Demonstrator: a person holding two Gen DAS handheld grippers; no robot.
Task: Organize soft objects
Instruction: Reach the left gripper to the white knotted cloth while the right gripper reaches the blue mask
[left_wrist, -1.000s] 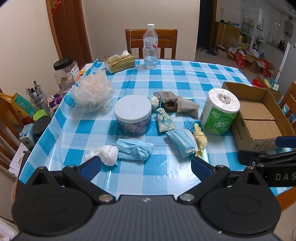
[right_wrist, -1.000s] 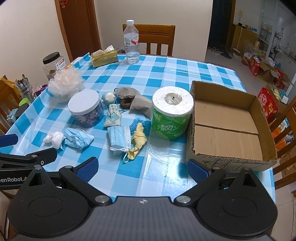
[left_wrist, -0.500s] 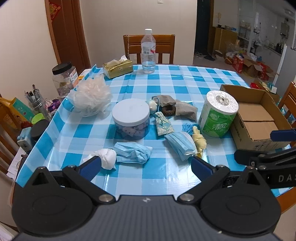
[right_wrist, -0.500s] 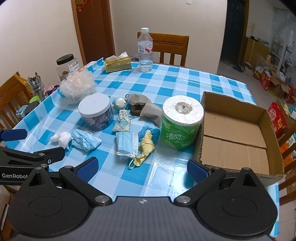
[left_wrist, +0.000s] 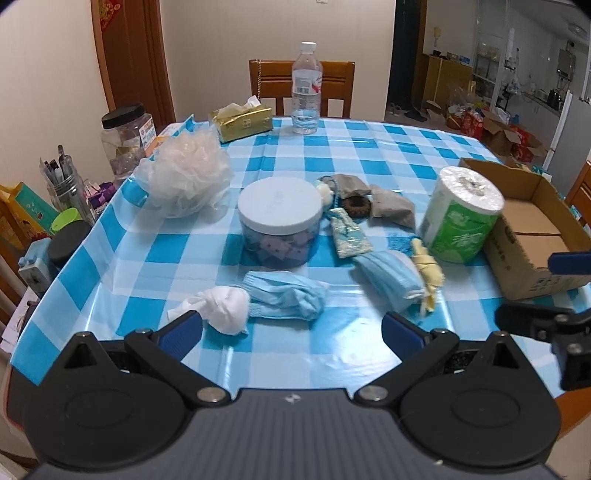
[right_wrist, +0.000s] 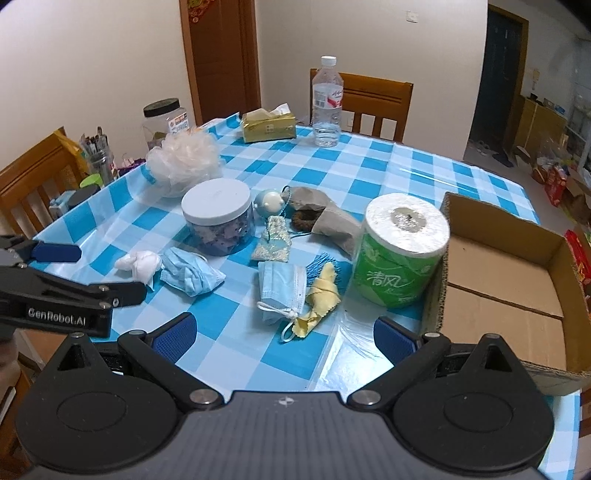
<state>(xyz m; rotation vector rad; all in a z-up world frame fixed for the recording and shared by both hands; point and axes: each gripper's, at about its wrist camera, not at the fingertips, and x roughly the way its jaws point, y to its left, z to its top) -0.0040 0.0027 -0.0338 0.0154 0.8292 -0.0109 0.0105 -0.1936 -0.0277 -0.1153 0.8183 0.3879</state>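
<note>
Nothing sorted yet: the cardboard box (right_wrist: 517, 266) sits empty.
Both left tongs (left_wrist: 291, 328) and right tongs (right_wrist: 282, 332) gape, holding nothing; 2 masks (right_wrist: 192, 271), tissue wad (left_wrist: 225, 308) and cloths lie on the worktop (left_wrist: 351, 147).

light: even indoor | tablecloth (right_wrist: 354, 343) glare | fisheye edges (slight blur)

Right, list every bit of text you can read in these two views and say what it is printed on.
"GenRobot.AI": on the left tool, in the right wrist view.
"清风": on the green wrapper of the toilet paper roll.
Water bottle label: too small to read.
Black-lidded jar sticker: blurred.
Tissue pack: label unreadable.
Cardboard box side print: too blurred.
Red door decoration: cut off.
</note>
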